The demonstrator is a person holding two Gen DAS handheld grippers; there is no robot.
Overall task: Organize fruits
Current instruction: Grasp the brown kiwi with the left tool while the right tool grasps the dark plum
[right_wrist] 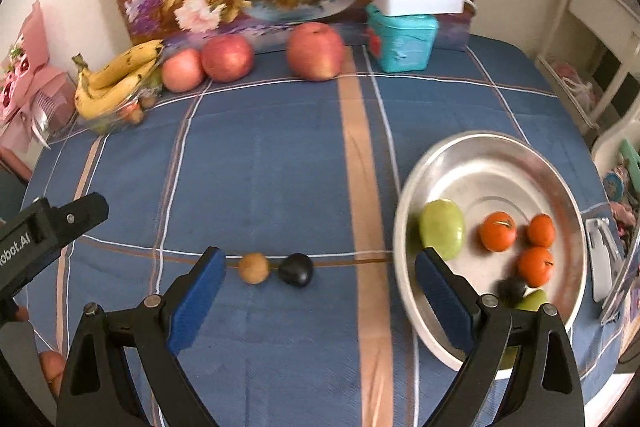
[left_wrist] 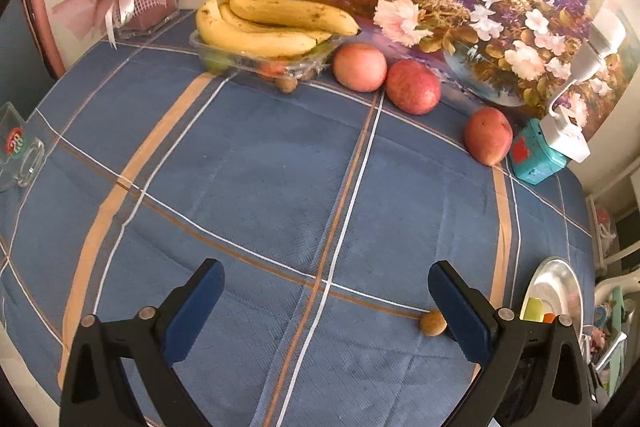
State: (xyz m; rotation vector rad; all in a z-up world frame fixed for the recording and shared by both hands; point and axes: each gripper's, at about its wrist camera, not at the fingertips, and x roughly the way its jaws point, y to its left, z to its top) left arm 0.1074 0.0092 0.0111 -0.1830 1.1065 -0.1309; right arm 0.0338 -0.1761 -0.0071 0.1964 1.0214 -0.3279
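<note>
Metal plate [right_wrist: 532, 163], right side of table: green fruit [right_wrist: 442, 229], 3 orange fruits [right_wrist: 498, 231], small dark one [right_wrist: 512, 289]. On blue cloth [right_wrist: 260, 167] beside plate: brown fruit [right_wrist: 253, 268] touching dark plum [right_wrist: 296, 269]. Back edge: 3 apples [right_wrist: 315, 51], bananas [right_wrist: 118, 79] on clear tray. Right gripper [right_wrist: 316, 291] wide open, empty, above the loose pair. Left gripper [left_wrist: 326, 311] wide open, empty.
</note>
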